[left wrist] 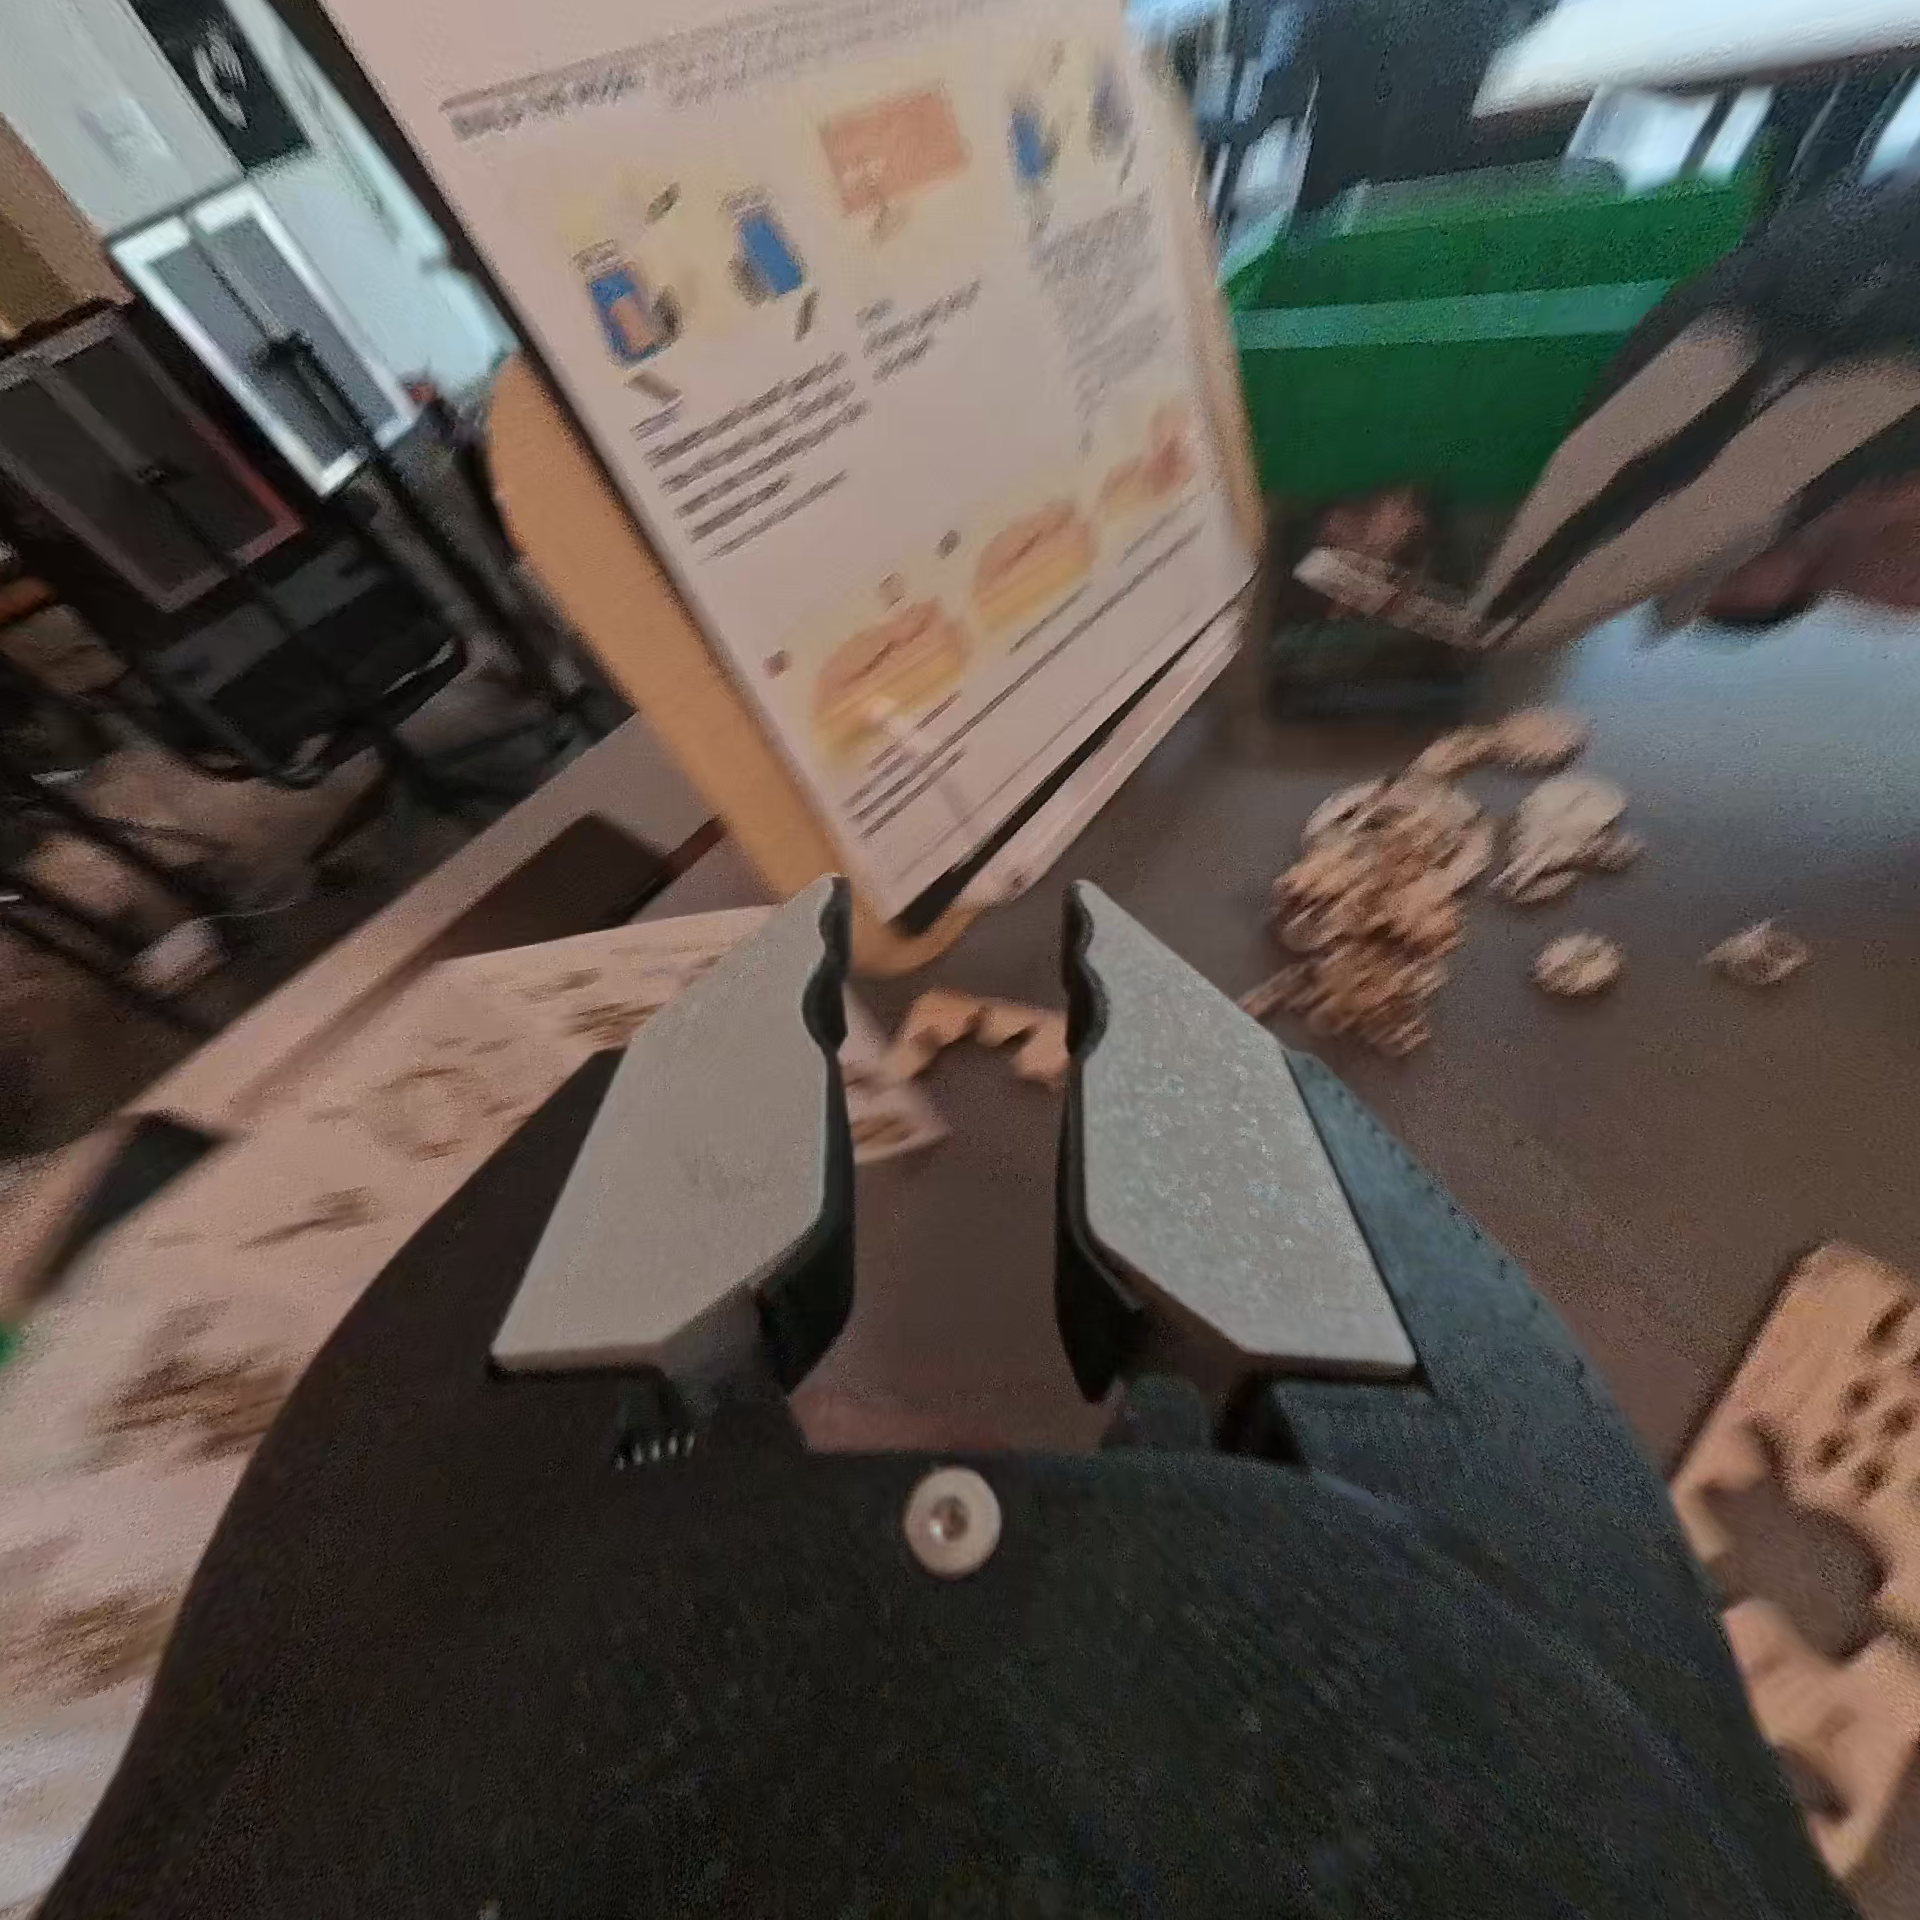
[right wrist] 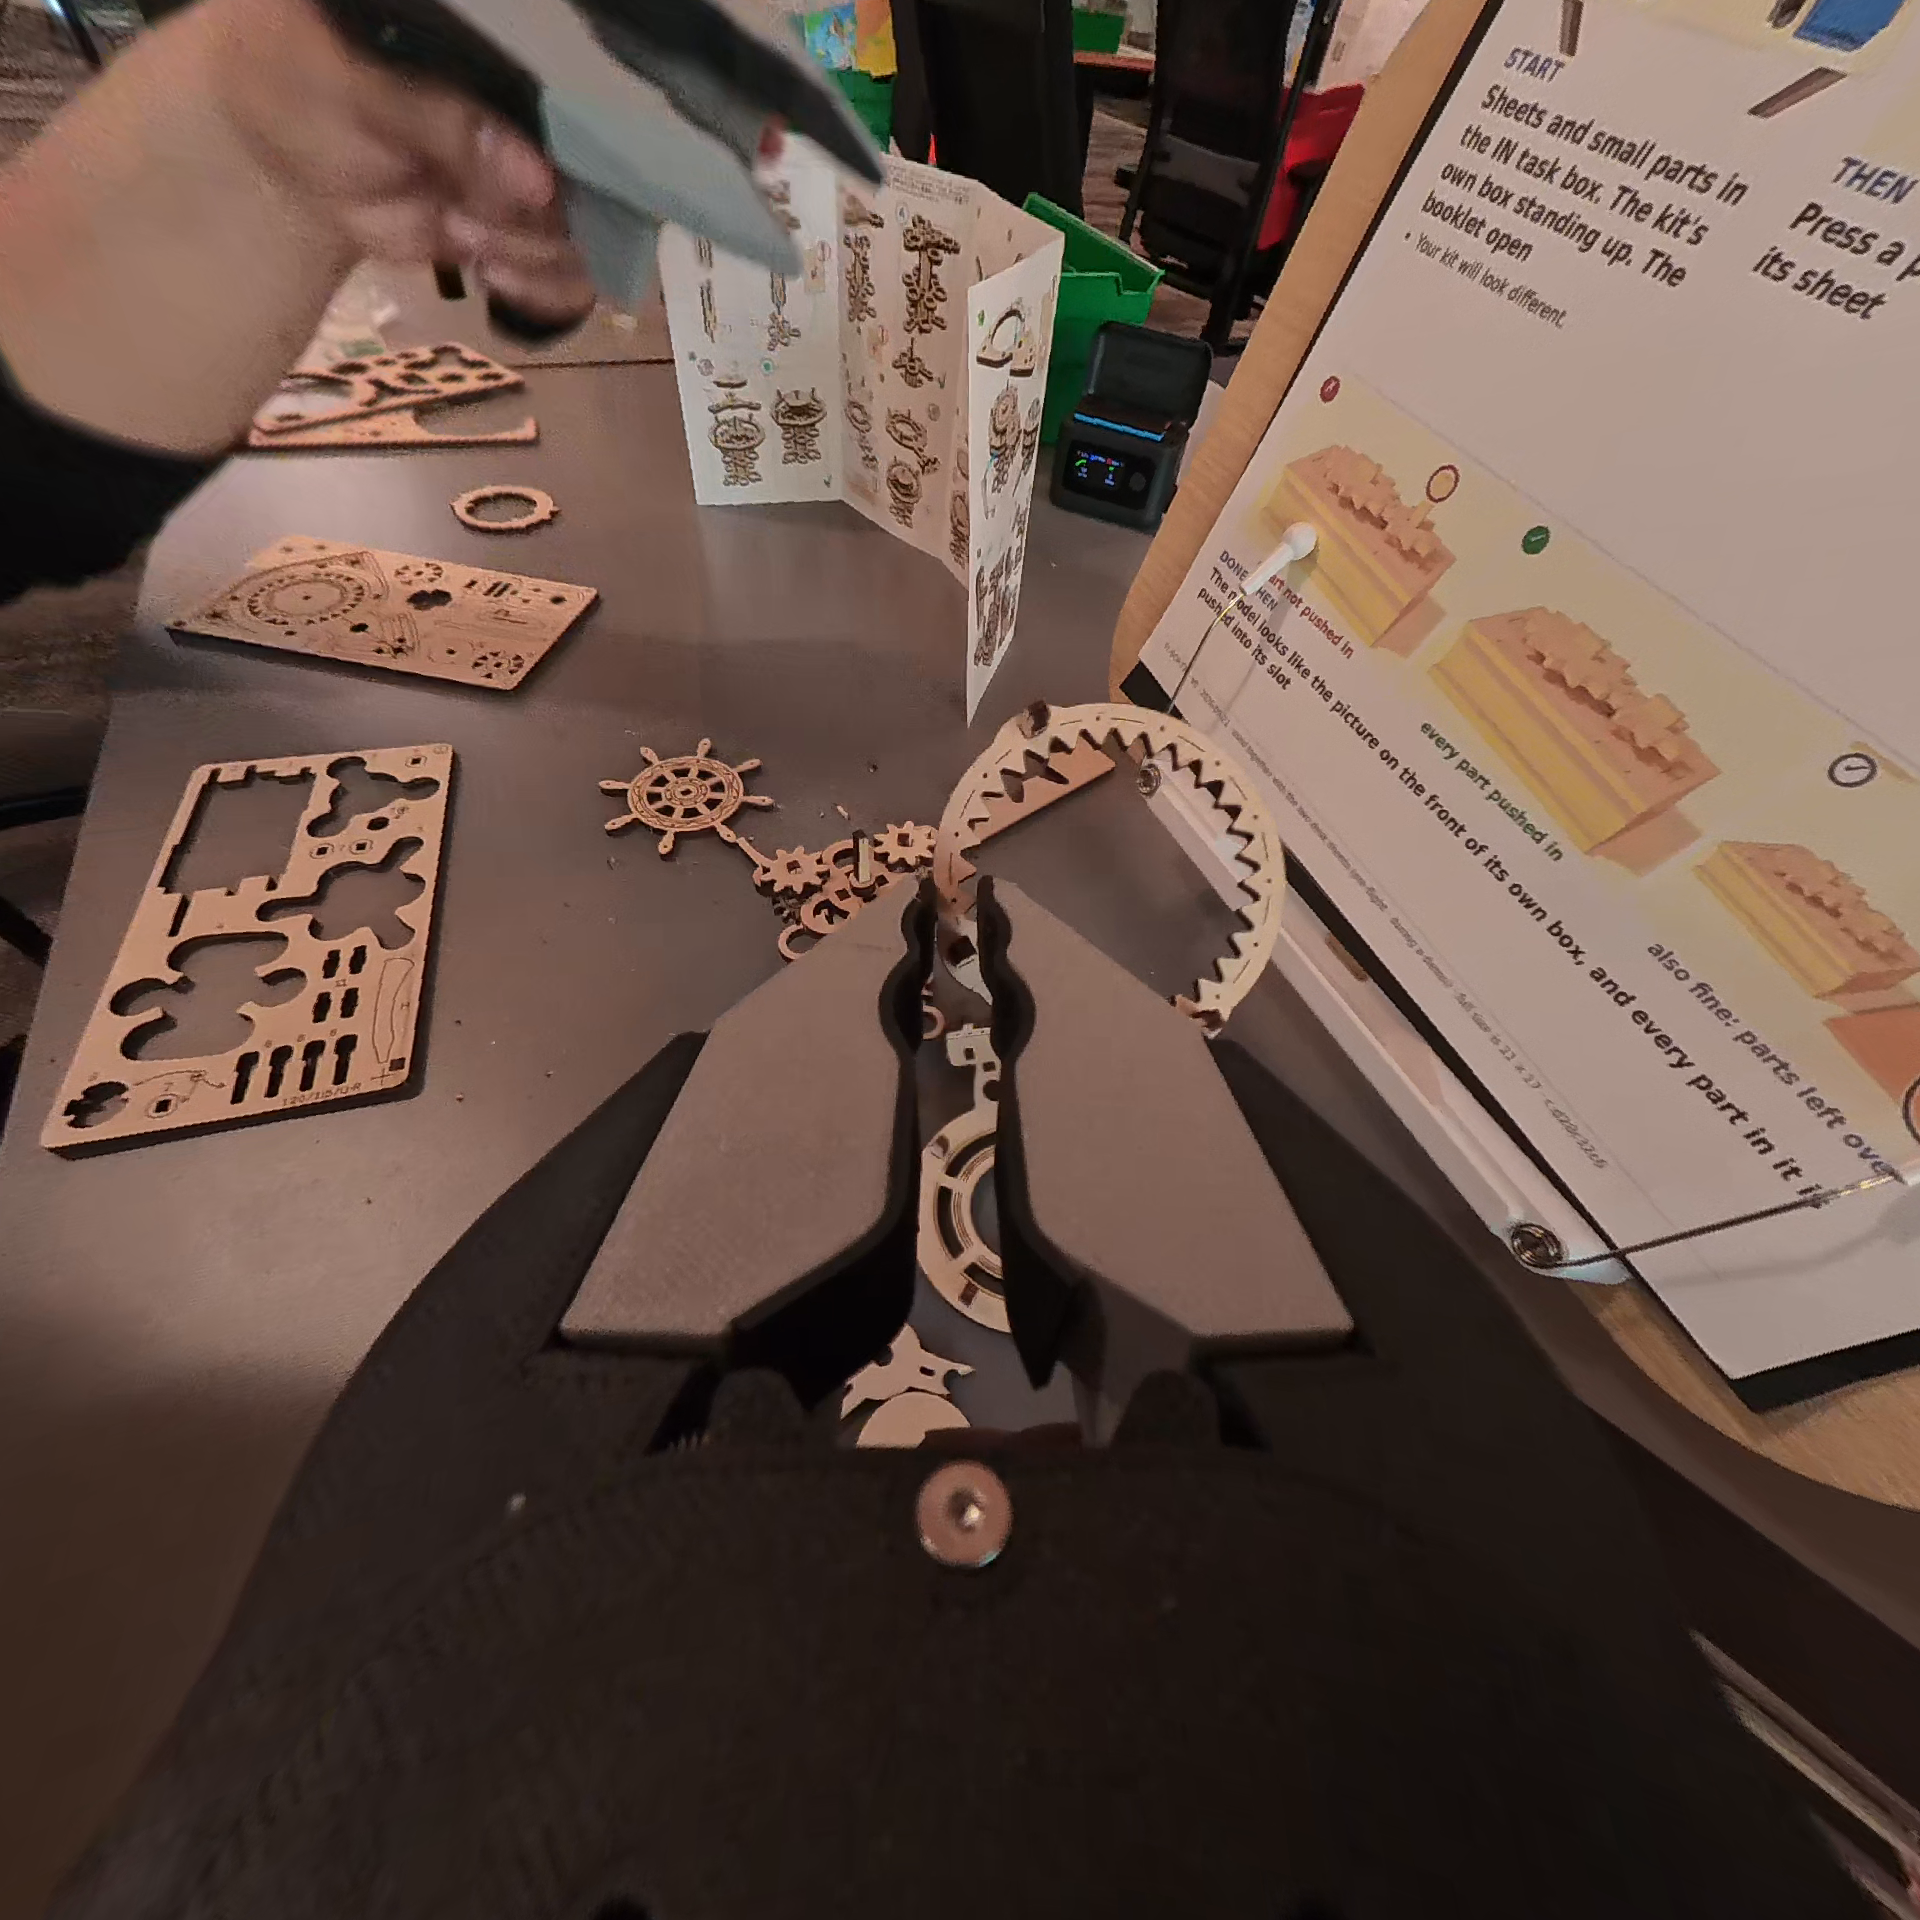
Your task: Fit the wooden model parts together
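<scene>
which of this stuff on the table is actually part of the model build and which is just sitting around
Part of the job:
- toothed wooden ring near the right gripper
- ship's wheel
- small gears
- punched-out sheet
- uncut sheet
- fold-out booklet
- left gripper, open, empty

Just lying about:
- instruction board
- small black device
- green bin

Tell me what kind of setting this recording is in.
Probably a workshop or lab bench set up for a kit-assembly task. A dark table holds laser-cut wooden sheets, a fold-out instruction booklet stands open, and a printed task board leans on a stand. Green bins sit behind.
</scene>
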### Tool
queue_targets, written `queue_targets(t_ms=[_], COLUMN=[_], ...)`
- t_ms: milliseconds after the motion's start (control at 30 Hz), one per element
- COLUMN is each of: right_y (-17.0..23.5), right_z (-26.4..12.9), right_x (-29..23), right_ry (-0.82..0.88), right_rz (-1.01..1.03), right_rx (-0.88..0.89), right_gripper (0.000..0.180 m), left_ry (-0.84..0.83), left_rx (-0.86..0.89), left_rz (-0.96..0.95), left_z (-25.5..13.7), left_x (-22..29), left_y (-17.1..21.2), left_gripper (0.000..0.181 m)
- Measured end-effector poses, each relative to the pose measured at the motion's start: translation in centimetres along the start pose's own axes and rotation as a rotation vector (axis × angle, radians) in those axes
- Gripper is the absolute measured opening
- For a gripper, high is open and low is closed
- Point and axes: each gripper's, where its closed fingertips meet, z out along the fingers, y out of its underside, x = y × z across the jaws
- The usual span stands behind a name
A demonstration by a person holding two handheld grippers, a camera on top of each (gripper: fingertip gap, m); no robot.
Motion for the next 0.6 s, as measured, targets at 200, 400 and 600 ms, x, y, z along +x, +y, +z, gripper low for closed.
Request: queue_targets(t_ms=[200, 400, 600], right_y=[0.8, 1.1, 0.8], right_z=[0.9, 0.9, 0.5], right_x=[-0.3, -0.4, -0.2], right_ry=[-0.017, -0.025, -0.025], right_rz=[-0.007, -0.013, -0.01], right_rx=[-0.039, -0.045, -0.032], right_gripper=[0.004, 0.004, 0.004], left_ry=[-0.04, 0.153, 0.031], left_rx=[-0.27, -0.587, -0.737], left_rz=[0.296, 0.384, 0.135], left_z=[1.4, 4.2, 5.6], left_x=[-9.0, -10.0, -12.6], left_y=[0.0, 5.1, 6.5], left_gripper=[0.049, 0.032, 0.0])
